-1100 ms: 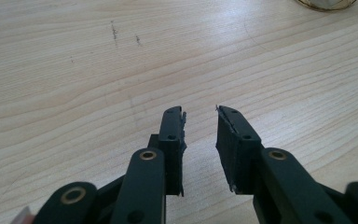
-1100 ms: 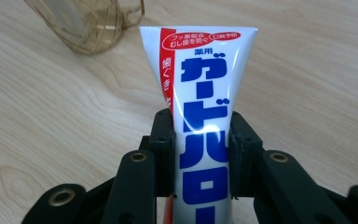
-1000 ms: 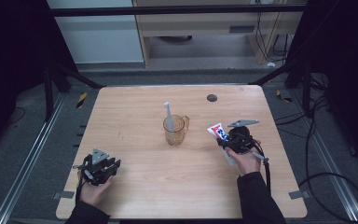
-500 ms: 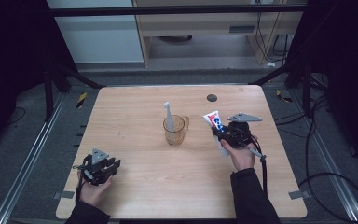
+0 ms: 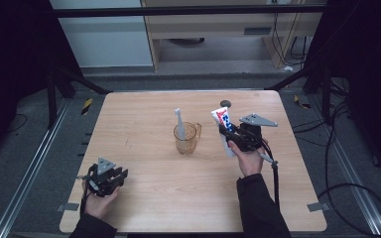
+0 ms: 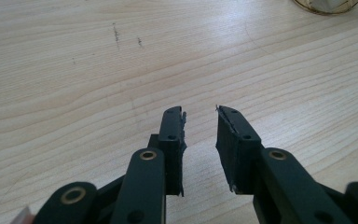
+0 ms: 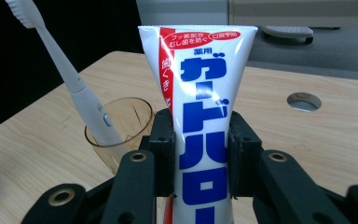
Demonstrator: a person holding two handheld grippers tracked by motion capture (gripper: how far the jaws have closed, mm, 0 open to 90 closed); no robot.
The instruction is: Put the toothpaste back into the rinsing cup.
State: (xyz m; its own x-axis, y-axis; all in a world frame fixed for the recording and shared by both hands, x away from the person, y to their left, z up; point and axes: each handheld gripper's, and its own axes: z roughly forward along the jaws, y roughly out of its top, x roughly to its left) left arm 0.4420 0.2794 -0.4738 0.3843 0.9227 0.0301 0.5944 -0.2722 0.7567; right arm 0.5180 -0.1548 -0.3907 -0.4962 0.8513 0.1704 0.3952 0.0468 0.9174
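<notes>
Right gripper [image 7: 200,154]: it is clamped on a toothpaste tube [image 7: 200,107], with one black jaw pressed against each side of the tube's body. In the high view the right gripper [image 5: 228,133] is seen right of the table's middle, carried by the person's right hand [image 5: 250,157].

Toothpaste tube: it is held upright between the jaws, with the flat crimped end on top. It is white, with a red stripe down one side and large blue lettering. In the high view the toothpaste tube [image 5: 223,126] is raised above the table and tilted a little, just to the right of the cup [image 5: 185,139].

Cup: a clear amber cup [image 7: 121,135] with a handle is stood near the centre of the table, close beside the held tube but apart from it.

Toothbrush: a white toothbrush [image 7: 65,74] is stood in the cup, leaning, with the bristle head at the top. In the high view the toothbrush [image 5: 179,123] is seen rising above the cup's rim.

Left gripper [image 6: 200,122]: its jaws are parted by a narrow gap and nothing is held between them; bare wood is seen through the gap. In the high view the left gripper [image 5: 110,177] is seen low at the near left part of the table, well apart from the cup, held by the left hand [image 5: 98,201].

Table [image 5: 144,119]: a light wooden top with visible grain, with a few small dark marks in front of the left gripper.

Hole [image 7: 304,101]: a round opening is set in the tabletop beyond the tube, toward the far edge.
</notes>
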